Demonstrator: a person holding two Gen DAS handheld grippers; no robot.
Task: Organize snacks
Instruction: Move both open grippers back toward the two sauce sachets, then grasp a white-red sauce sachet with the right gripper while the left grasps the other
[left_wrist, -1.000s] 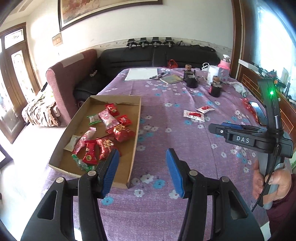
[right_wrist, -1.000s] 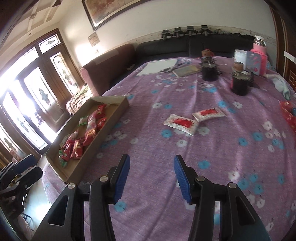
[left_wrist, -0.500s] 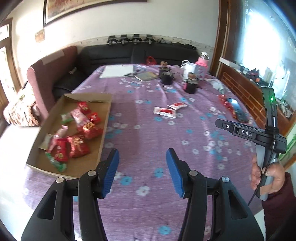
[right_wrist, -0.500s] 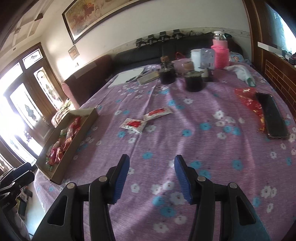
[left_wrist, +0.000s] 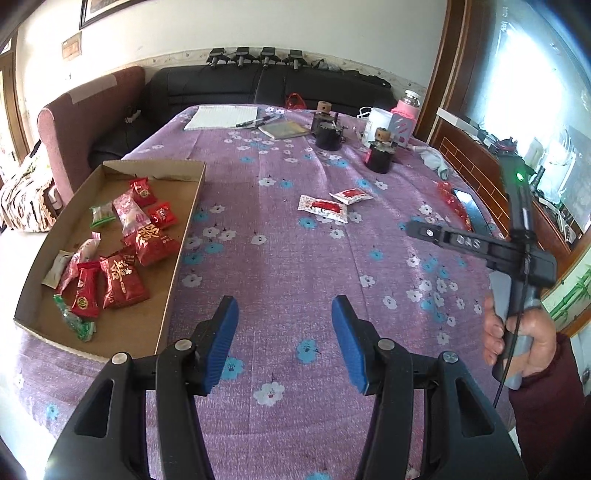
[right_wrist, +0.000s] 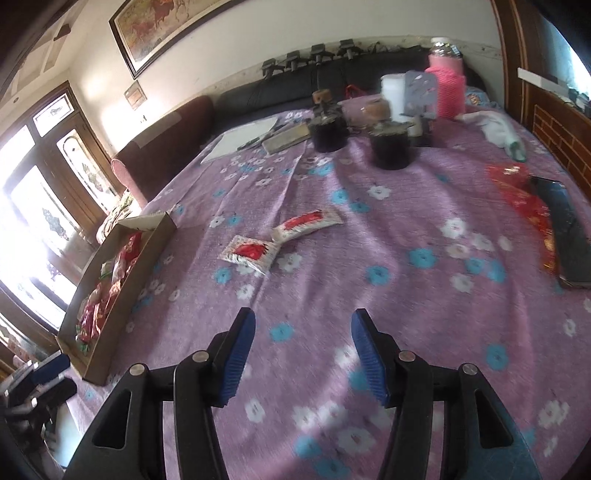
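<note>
A shallow cardboard tray (left_wrist: 184, 229) on the left of the purple flowered tablecloth holds several red, pink and green snack packets (left_wrist: 125, 280); it also shows in the right wrist view (right_wrist: 147, 254). Two white-and-red snack packets (left_wrist: 323, 207) (left_wrist: 351, 195) lie loose mid-table, also seen in the right wrist view (right_wrist: 249, 253) (right_wrist: 306, 223). My left gripper (left_wrist: 283, 345) is open and empty above the near cloth. My right gripper (right_wrist: 302, 356) is open and empty, short of the loose packets. Its body (left_wrist: 480, 245) shows at right in the left wrist view.
Two dark jars (right_wrist: 391, 149) (right_wrist: 328, 131), a pink-sleeved bottle (right_wrist: 445, 86), a white cup (right_wrist: 393, 92), papers with pens (left_wrist: 221, 117), a white cloth (right_wrist: 498, 129), red wrappers (right_wrist: 524, 199) and a phone (right_wrist: 565, 232) sit at the back and right. Sofas stand behind.
Both views have swung: the right gripper has moved forward toward the two loose packets, which look larger. The left gripper shifted so the tray is nearer again. Both stay open.
</note>
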